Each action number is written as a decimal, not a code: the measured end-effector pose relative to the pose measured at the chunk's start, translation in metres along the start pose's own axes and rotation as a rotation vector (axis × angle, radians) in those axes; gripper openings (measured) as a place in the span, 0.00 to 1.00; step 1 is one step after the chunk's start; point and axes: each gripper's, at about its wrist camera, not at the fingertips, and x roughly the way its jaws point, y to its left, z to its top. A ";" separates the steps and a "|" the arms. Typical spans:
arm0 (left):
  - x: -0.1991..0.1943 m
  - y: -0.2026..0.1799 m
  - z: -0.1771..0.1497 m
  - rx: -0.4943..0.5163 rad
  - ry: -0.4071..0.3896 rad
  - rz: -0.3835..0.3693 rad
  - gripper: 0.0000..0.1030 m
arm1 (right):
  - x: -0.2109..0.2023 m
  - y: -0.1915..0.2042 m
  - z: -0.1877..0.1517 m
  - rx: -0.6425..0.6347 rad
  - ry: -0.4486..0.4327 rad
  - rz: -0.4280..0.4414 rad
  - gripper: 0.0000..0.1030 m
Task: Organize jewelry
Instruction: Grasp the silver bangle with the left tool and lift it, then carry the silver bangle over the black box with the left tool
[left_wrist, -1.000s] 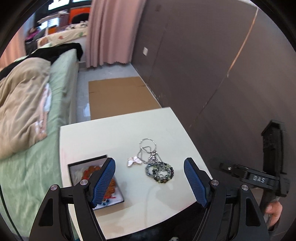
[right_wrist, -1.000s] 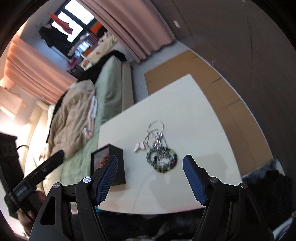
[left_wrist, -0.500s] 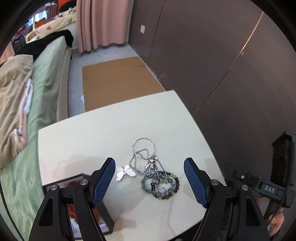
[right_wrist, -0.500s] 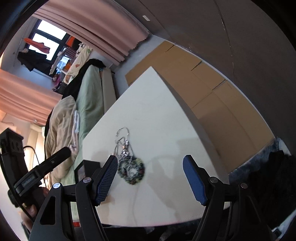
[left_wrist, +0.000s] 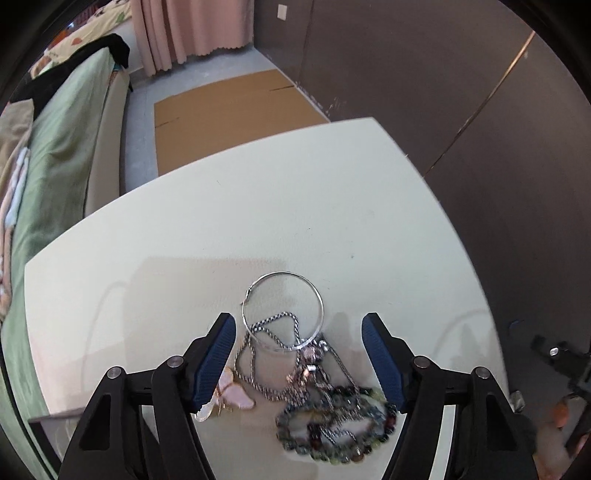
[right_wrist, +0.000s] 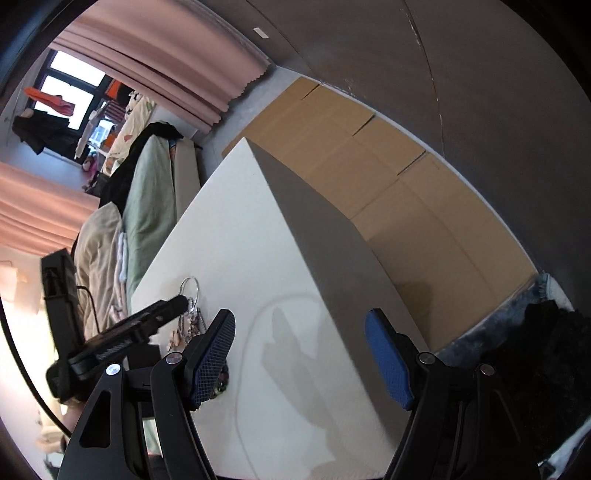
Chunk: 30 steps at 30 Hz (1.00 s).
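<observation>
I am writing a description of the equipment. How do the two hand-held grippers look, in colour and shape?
Both look alike. The left hand-held gripper and the right hand-held gripper have black, angular plastic arms with silver screw heads and triangular cut-outs. Their fingers carry blue pads with a fine grid texture. No markings or sleeves show.

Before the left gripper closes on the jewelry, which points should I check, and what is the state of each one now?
1. Left gripper open: ok.
2. Silver bangle lies between its fingers: ok.
3. Bangle free of the steel chain: not ok, the chain crosses it.
4. Beaded bracelet separate from the chain: not ok, tangled together.
5. Right gripper out of the way: ok, open over bare table.
6. Butterfly pendant unattached: cannot tell.
</observation>
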 end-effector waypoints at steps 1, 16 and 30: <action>0.003 -0.001 0.001 0.002 0.004 0.005 0.70 | 0.002 -0.001 0.002 0.005 0.002 -0.005 0.71; -0.019 0.000 -0.006 0.037 -0.068 -0.023 0.50 | 0.005 0.032 -0.007 -0.054 0.016 -0.017 0.71; -0.102 0.061 -0.046 -0.044 -0.193 -0.113 0.50 | 0.025 0.103 -0.025 -0.246 0.113 -0.010 0.71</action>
